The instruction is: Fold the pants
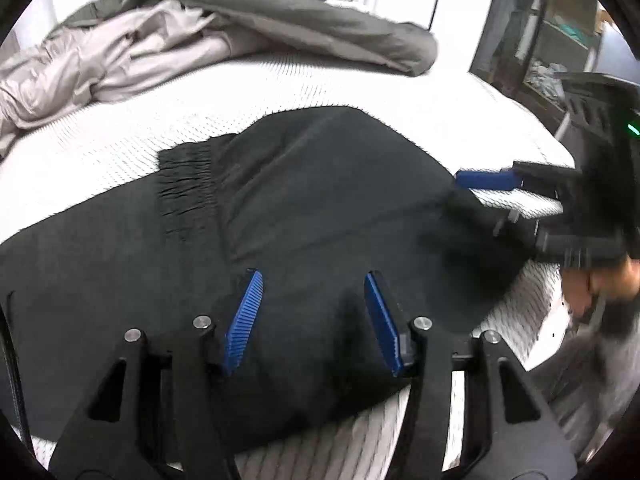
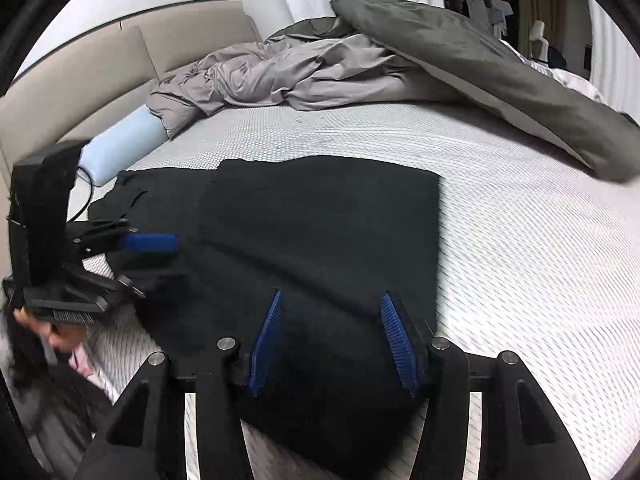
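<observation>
The white textured mattress fills both views, with a rumpled grey duvet heaped at twelve o'clock, well clear of the work. On the near part of the mattress lie the black fabric pants, already doubled over: in the left wrist view the gathered elastic waistband shows at about ten o'clock, partly covered by an upper layer of cloth, and the stack makes a rough rectangle with its right edge fairly square.

The left gripper hangs over the near edge of the cloth at six o'clock, its blue ribbed jaws standing half apart with only flat fabric beneath them, nothing pinched. The right gripper is the same over its own near corner: jaws half apart, empty, pointing down at the cloth.

The fold looks laid and let go, so the step seems to be setting up the next fold or tidying this one. To do it well, take both layers together at the near edge, grip at matching points either side, lift evenly, and carry straight toward twelve o'clock so the edges line up. Uneven lifting would probably skew the upper layer.
</observation>
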A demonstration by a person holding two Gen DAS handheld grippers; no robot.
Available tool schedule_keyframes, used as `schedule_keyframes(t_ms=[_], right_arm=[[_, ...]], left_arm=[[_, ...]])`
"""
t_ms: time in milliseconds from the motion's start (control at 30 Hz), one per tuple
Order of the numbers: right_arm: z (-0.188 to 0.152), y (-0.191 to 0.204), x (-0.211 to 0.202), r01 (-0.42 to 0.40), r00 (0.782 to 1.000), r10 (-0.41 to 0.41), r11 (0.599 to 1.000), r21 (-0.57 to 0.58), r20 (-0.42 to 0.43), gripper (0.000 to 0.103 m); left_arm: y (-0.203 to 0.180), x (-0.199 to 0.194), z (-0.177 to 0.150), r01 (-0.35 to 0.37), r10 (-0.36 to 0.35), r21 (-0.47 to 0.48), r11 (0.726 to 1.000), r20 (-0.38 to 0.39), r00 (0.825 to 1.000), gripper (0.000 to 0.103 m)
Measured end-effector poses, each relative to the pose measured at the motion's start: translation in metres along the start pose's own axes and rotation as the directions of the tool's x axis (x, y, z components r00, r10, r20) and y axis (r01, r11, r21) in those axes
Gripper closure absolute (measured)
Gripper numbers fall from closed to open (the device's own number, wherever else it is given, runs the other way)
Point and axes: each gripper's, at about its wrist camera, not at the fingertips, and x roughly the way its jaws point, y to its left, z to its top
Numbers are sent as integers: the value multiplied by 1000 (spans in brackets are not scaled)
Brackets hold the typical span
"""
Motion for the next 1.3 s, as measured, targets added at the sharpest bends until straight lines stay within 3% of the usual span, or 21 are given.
schedule_keyframes(t_ms=[100, 167, 233, 333, 467, 533, 633, 700, 767, 833, 933, 1000, 1133, 1233, 1300], right_arm=[[7, 24, 48, -13, 995, 7, 998, -55, -103, 50], [5, 26, 65, 44, 989, -61, 991, -128, -137, 51], [3, 15, 59, 74, 987, -91, 989, -130, -130, 50], [-4, -10, 41, 168, 974, -182, 980, -108, -135, 50], [9, -21, 19, 92, 992, -88, 995, 38, -90, 50], [27, -8, 16, 31, 999, -30, 998, 46, -33, 50], [40, 5, 39, 11, 998, -9, 999, 36, -58, 50], [45, 9, 67, 18, 993, -15, 1000, 22, -119, 52], [39, 16, 91, 69, 978, -78, 996, -54, -192, 58], [35, 12, 88, 99, 975, -116, 990, -100, -188, 58], [27, -10, 70, 164, 971, -171, 985, -58, -168, 58], [25, -19, 59, 131, 981, -128, 991, 9, -145, 58], [39, -8, 54, 100, 992, -99, 995, 11, -80, 58], [52, 3, 63, 60, 996, -58, 998, 26, -64, 58], [64, 12, 82, 44, 994, -43, 999, 8, -96, 58]], left_arm=[[1, 22, 4, -22, 23, 17, 1000, -40, 999, 53], [7, 19, 2, -3, 5, 38, 999, -50, 999, 54], [15, 11, -3, 16, -15, 30, 999, -45, 999, 54], [20, 0, -12, -34, 35, 29, 999, -50, 998, 53], [20, -19, -1, -6, 6, -16, 1000, 3, 1000, 53], [19, -20, 17, 9, -7, -41, 999, 37, 999, 53], [21, 4, 35, -18, 19, -57, 998, 17, 1000, 53], [27, 29, 38, -53, 50, -62, 997, -43, 998, 55], [32, 41, 35, -43, 41, -45, 998, -59, 997, 60], [36, 34, 34, -22, 21, -27, 999, -51, 998, 61], [43, 25, 30, 12, -15, -49, 999, -46, 999, 61], [47, 18, 31, 14, -16, -73, 997, -36, 999, 61], [44, 2, 49, 9, -6, -102, 995, 34, 999, 60], [41, 16, 58, -31, 32, -110, 993, 11, 999, 60], [46, 37, 62, -65, 62, -113, 991, -32, 998, 60]])
